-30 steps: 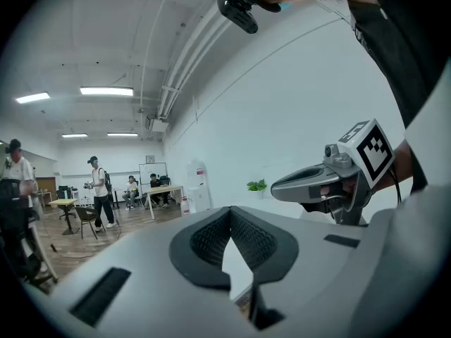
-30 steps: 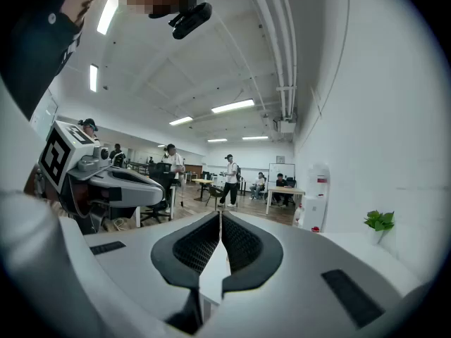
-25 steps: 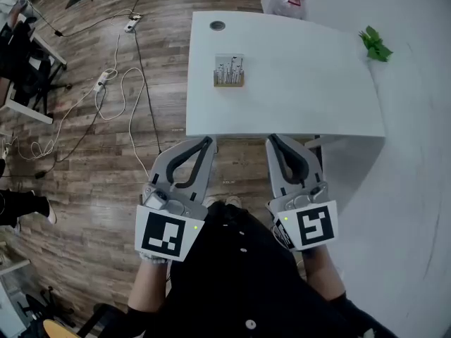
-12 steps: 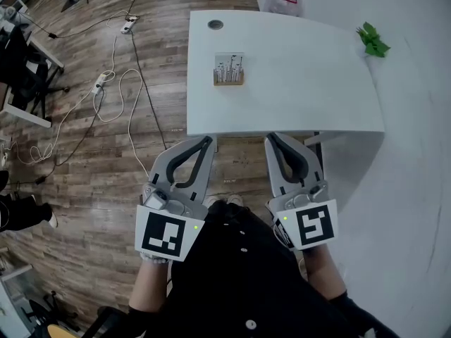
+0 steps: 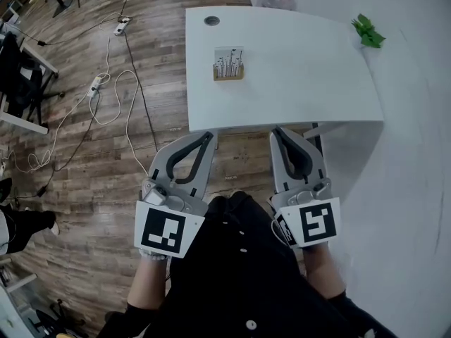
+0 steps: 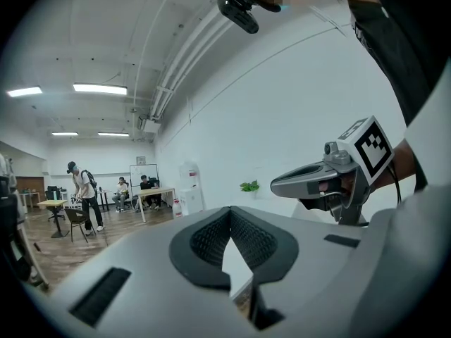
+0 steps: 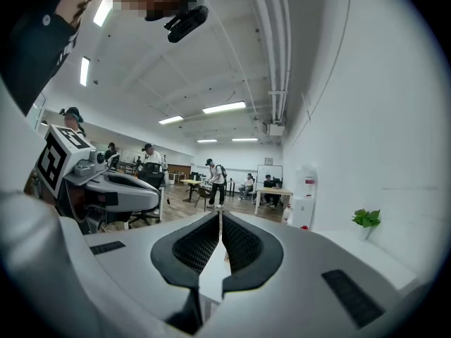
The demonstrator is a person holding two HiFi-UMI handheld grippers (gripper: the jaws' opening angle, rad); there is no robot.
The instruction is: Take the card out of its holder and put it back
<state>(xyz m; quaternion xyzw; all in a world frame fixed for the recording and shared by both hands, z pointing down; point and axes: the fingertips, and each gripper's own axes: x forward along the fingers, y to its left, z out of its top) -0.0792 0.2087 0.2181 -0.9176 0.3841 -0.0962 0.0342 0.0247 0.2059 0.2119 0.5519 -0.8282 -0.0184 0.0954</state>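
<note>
Left gripper (image 5: 206, 143) and right gripper (image 5: 280, 135) are both pressed together and empty, sitting at the worktop (image 5: 310, 90) near edge. I see the card (image 5: 228, 57) upright in its holder (image 5: 228, 77) toward the far-left corner, with open surface in between.

The card holder (image 5: 228, 74) stands on the table (image 5: 303, 76), far left of its middle, with the card (image 5: 228, 58) in it; a grommet (image 5: 211, 20) lies behind it; a plant (image 5: 368, 32) sits at the far right corner; cables (image 5: 106, 104) trail left of the table; the left gripper (image 5: 209, 137) and right gripper (image 5: 276, 131) hang side by side before its near edge.
</note>
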